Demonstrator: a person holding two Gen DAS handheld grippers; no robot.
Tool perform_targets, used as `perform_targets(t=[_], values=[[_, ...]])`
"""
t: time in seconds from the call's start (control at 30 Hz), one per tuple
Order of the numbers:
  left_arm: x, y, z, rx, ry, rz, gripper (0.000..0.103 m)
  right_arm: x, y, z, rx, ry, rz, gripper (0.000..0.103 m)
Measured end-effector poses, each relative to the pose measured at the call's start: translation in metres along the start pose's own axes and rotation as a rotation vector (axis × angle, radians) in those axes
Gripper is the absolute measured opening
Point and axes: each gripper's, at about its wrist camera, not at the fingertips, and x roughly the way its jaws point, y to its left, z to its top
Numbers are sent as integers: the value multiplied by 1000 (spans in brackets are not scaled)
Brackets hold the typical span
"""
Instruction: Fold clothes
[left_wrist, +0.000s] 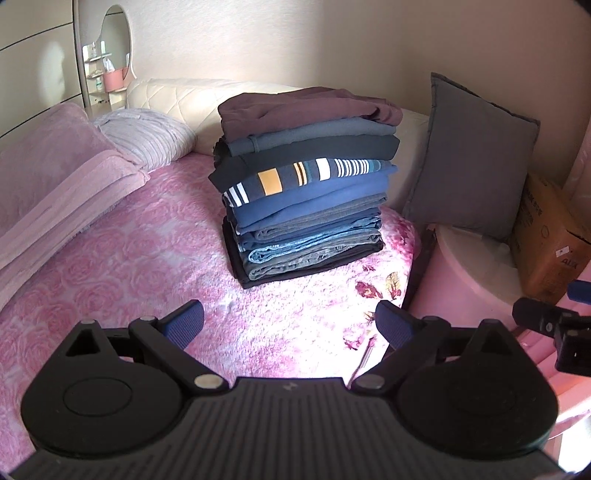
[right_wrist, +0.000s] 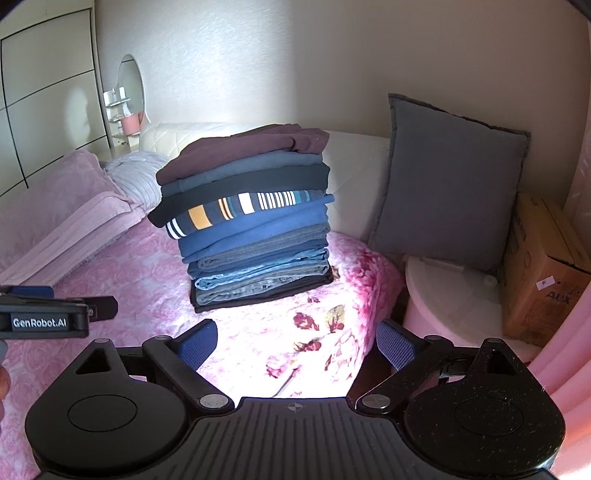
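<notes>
A tall stack of folded clothes (left_wrist: 306, 184) (right_wrist: 251, 221) stands on the pink rose-patterned bedspread (left_wrist: 147, 266) (right_wrist: 122, 280). A maroon garment (left_wrist: 303, 110) (right_wrist: 243, 147) lies on top, above grey, black, striped, blue and denim pieces. My left gripper (left_wrist: 291, 325) hangs open over the bedspread, short of the stack, with nothing between its blue pads. My right gripper (right_wrist: 295, 343) is open too, wide and empty, near the bed's corner. Each gripper shows at the edge of the other's view.
A grey cushion (left_wrist: 472, 155) (right_wrist: 450, 184) leans on the wall right of the stack, above a pink round stool (left_wrist: 469, 280) (right_wrist: 443, 295). A cardboard box (left_wrist: 550, 236) (right_wrist: 543, 266) stands beside it. Pink pillows (left_wrist: 55, 173) and a folded blanket lie at the left.
</notes>
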Motion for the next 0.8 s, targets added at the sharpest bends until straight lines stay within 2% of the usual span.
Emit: perform_targets(t=[0.3, 0.8], values=[[5, 4, -6, -20, 16, 25, 98, 11, 7, 6, -13, 27, 30, 96], [2, 6, -5, -25, -8, 63, 98, 17, 13, 7, -41, 52, 36, 96]])
